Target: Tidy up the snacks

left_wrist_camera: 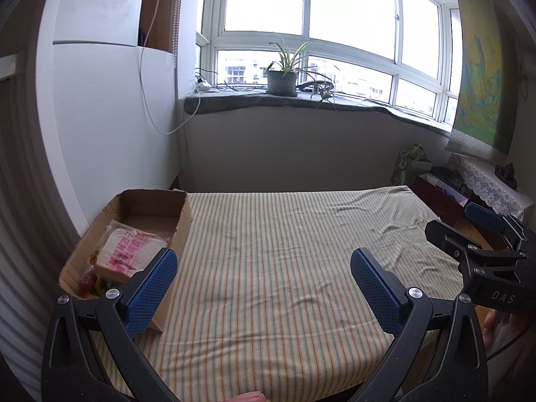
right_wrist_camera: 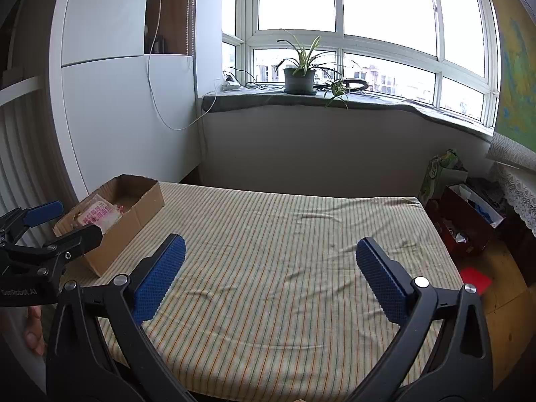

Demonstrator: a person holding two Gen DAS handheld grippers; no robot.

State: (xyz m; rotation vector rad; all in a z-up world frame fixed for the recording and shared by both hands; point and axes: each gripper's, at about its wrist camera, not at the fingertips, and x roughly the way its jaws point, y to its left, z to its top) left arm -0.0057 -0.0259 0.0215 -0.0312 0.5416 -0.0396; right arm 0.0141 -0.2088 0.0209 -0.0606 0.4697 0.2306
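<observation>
An open cardboard box [left_wrist_camera: 181, 221] stands at the left edge of a table covered with a striped cloth [left_wrist_camera: 284, 251]. In it lies a wrapped slice of bread with pink print [left_wrist_camera: 124, 251] on top of other small snack packs [left_wrist_camera: 88, 279]. The box [right_wrist_camera: 134, 214] and the bread pack [right_wrist_camera: 98, 216] also show in the right wrist view. My left gripper [left_wrist_camera: 264, 268] is open and empty, just right of the box's near end. My right gripper [right_wrist_camera: 269, 258] is open and empty over the middle of the cloth.
A windowsill with a potted plant [left_wrist_camera: 283, 78] and cables runs behind the table. A white cabinet [left_wrist_camera: 100, 107] stands at the left. Bags and a dark red box [right_wrist_camera: 465, 221] sit on the floor at the right, near a red card [right_wrist_camera: 475, 279].
</observation>
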